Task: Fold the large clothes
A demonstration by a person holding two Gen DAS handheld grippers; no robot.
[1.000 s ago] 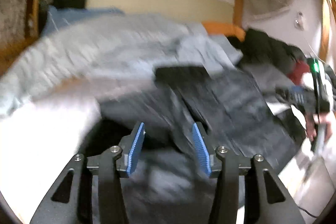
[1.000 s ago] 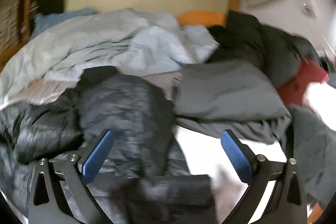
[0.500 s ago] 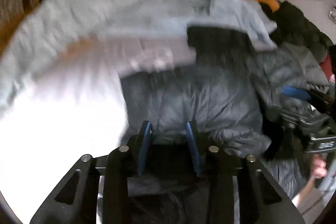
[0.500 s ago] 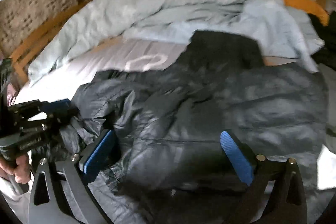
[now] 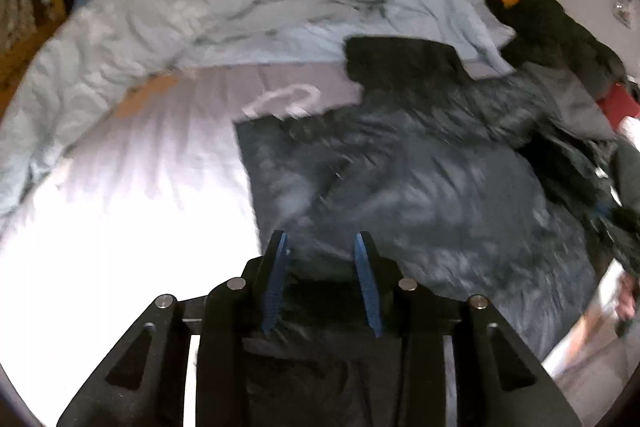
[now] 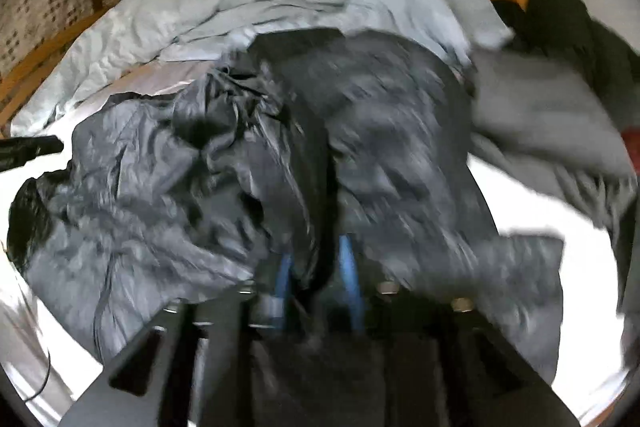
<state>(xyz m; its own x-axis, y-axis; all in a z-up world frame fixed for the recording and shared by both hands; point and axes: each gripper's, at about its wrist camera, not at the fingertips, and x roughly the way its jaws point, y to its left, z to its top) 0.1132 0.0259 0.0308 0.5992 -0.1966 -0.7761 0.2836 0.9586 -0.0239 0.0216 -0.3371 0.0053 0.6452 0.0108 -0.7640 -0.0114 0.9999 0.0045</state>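
Dark puffer jacket (image 5: 420, 187) on bed (image 5: 120, 219): light, soft, slippery shell. Left gripper (image 5: 322, 281) pinches near hem; right gripper (image 6: 316, 287) just closed on fold. Best hold: hem corners.

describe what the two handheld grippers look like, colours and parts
Both are matte black. The left gripper has angular plate arms with triangular cut-outs, round silver bolt heads at the pivots, and two fingers faced with ribbed blue pads. The right gripper looks the same build, black with blue pads and silver bolts, though blur hides finer detail. No markings are legible.
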